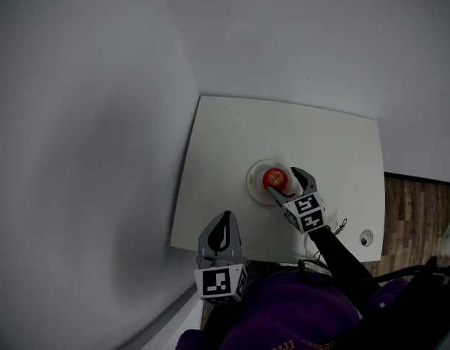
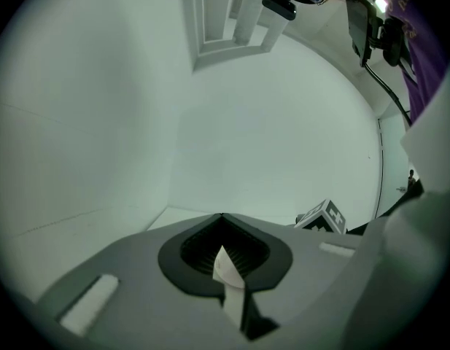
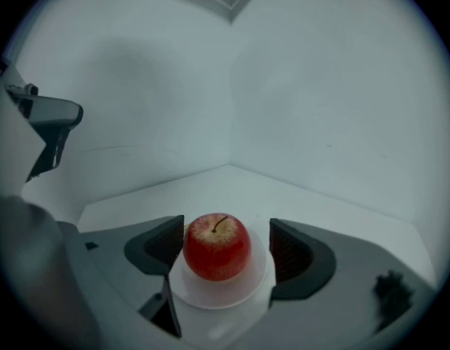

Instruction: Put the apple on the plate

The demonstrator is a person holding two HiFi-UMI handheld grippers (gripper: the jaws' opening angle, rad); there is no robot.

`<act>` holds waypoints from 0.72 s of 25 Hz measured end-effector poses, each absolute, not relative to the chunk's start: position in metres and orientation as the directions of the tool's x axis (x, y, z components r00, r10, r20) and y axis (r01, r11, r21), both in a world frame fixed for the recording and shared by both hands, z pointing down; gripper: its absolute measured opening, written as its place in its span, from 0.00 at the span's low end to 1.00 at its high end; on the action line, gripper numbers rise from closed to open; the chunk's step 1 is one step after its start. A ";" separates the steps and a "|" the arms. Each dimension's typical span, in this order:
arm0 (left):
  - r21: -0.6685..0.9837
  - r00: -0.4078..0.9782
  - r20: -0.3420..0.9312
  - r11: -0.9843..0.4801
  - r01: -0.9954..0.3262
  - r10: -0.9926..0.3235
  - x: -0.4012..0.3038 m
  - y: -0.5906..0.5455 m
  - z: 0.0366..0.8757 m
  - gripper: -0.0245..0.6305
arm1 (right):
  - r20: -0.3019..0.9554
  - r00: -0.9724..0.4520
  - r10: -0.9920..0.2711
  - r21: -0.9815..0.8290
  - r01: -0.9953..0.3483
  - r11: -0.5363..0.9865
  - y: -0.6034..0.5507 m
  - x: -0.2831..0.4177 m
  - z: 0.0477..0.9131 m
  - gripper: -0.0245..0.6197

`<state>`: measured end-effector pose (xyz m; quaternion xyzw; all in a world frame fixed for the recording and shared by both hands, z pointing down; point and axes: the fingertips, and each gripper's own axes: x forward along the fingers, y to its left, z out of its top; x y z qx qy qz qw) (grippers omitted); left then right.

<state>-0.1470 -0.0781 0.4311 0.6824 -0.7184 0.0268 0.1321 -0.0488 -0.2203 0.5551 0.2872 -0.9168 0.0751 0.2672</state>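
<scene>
The white table (image 1: 232, 130) is pushed into a corner of pale walls, and a small white plate (image 1: 254, 186) sits on it a little nearer the person than the middle. The red apple (image 1: 274, 179) stands upright on that plate, stem up, roughly central.

The right gripper (image 1: 282, 180) reaches in from the plate's 4 o'clock with its jaws spread wide on either side of the apple. Seen from the right gripper view, one ribbed pad is very close against the fruit's side, contact uncertain. The other stands clear, with a strip of plate showing between. It does not have a grip on the apple.

The left gripper (image 1: 224, 221) hangs at the plate's 7 o'clock, over the table's near edge. Its jaws are pressed together with nothing between them but a small strip of white tape.

A small round object (image 1: 366, 239), too tiny to identify, lies near the table's corner at the plate's 4 o'clock. Wooden floor (image 1: 418, 217) shows beyond, at 3 o'clock.
</scene>
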 end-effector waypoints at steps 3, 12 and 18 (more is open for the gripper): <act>0.146 -0.014 0.222 0.047 -0.988 -0.975 -0.141 -0.083 0.431 0.05 | 0.514 -0.694 -0.505 0.003 -0.587 0.810 -0.222 -0.040 0.544 0.60; 0.150 0.038 0.207 -0.007 -0.989 -0.978 -0.121 -0.096 0.428 0.05 | 0.445 -0.682 -0.580 0.007 -0.645 0.764 -0.216 -0.004 0.505 0.60; 0.146 0.072 0.199 -0.043 -0.988 -0.977 -0.105 -0.101 0.425 0.05 | 0.425 -0.680 -0.598 0.008 -0.658 0.753 -0.209 0.010 0.491 0.60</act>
